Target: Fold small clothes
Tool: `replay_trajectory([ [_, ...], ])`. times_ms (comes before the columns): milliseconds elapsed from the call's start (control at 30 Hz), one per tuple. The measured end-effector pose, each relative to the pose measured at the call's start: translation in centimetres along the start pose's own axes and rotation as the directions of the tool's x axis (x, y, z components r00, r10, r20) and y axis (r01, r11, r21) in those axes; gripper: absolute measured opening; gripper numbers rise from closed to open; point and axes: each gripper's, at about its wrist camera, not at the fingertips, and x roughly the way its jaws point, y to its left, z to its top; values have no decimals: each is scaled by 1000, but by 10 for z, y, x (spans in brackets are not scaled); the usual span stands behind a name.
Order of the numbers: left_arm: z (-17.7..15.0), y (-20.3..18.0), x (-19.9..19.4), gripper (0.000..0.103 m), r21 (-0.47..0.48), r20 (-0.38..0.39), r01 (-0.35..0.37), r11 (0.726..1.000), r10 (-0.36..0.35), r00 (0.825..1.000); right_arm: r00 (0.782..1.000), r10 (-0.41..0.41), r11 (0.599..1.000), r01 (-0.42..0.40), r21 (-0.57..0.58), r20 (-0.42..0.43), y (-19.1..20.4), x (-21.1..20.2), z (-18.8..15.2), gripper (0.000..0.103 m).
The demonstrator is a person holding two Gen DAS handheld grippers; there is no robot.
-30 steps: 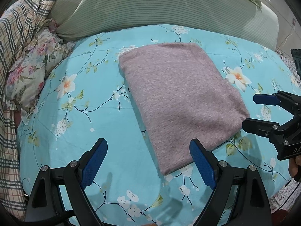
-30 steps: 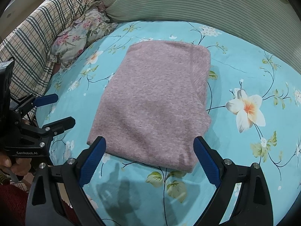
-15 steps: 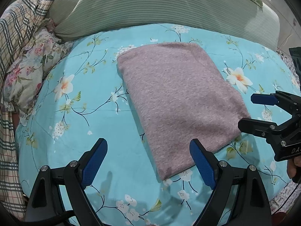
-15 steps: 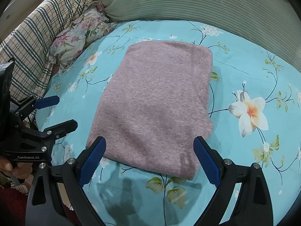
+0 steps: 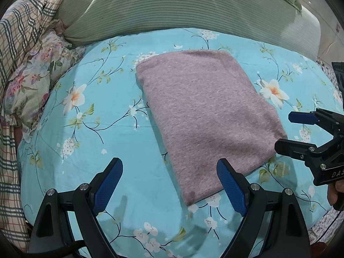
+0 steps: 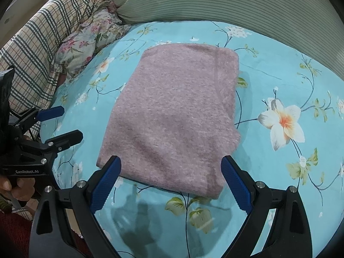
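Presently the mauve garment (image 5: pixel 206 116) lies folded at frame centre on the floral bedsheet (image 5: pixel 96 111). My left gripper (image 5: pixel 169 185) and right gripper (image 6: pixel 171 182) hover empty, fingers apart. For another fold, grip both near corners evenly and lift together.

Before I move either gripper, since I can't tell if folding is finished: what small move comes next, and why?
Probably back both off. The fuzzy mauve knit garment already lies as a neat folded rectangle on the turquoise floral bedsheet, and the left gripper and right gripper hover open, holding nothing.
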Motion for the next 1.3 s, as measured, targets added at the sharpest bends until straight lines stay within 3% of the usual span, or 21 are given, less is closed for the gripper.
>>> replay_trajectory([
  [1300, -10, -5, -19, 90, 13, 27, 23, 1000, -23, 999, 1000, -6, 1000, 6, -3, 16, 1, -14, -12, 94],
])
